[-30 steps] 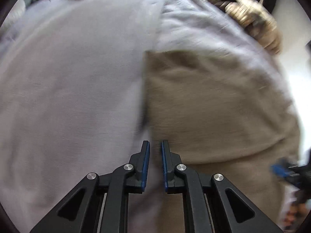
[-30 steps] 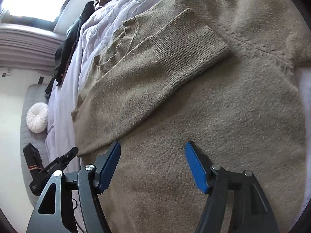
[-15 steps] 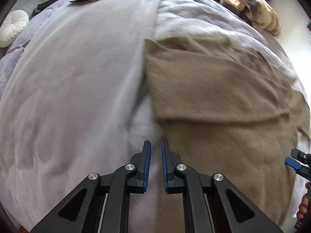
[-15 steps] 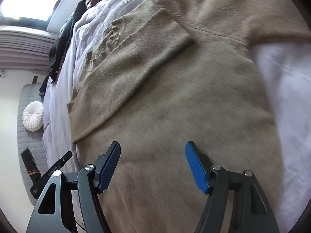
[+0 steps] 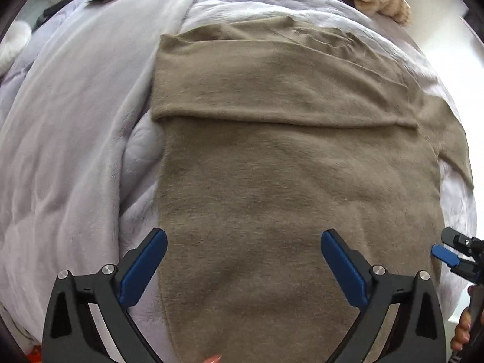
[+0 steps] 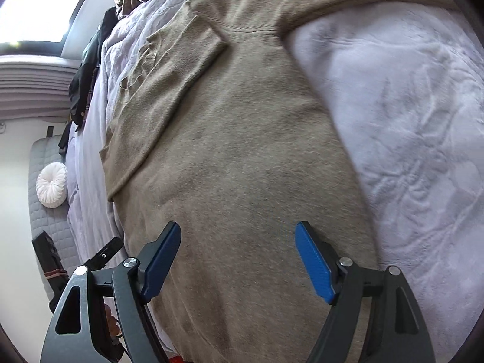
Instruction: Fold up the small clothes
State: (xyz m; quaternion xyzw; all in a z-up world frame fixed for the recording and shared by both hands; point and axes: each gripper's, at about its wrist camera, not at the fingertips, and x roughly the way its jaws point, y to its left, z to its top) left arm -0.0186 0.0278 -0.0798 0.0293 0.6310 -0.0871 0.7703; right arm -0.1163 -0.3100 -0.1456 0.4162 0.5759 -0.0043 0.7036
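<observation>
Our left gripper (image 5: 243,260) has just sprung its jaws wide apart; half a second ago they were pressed together with nothing between them. Now its blue pads straddle the near end of the taupe knit sweater (image 5: 287,181) without touching it. Our right gripper (image 6: 239,260) has also been widening, and it too stands apart and empty over the same sweater, which fills the middle of its view.

The sweater lies flat on the lavender bedspread (image 5: 75,151). One sleeve (image 5: 272,90) is folded across the body toward 12 o'clock in the left view, and in the right view it runs from 12 toward 9 o'clock. Both views now show more of the sweater's lower body than a second ago.

We read this as both grippers readied for the hem nearest us, which falls below both views. If so, the next fold should carry the hem up toward the sleeve.
</observation>
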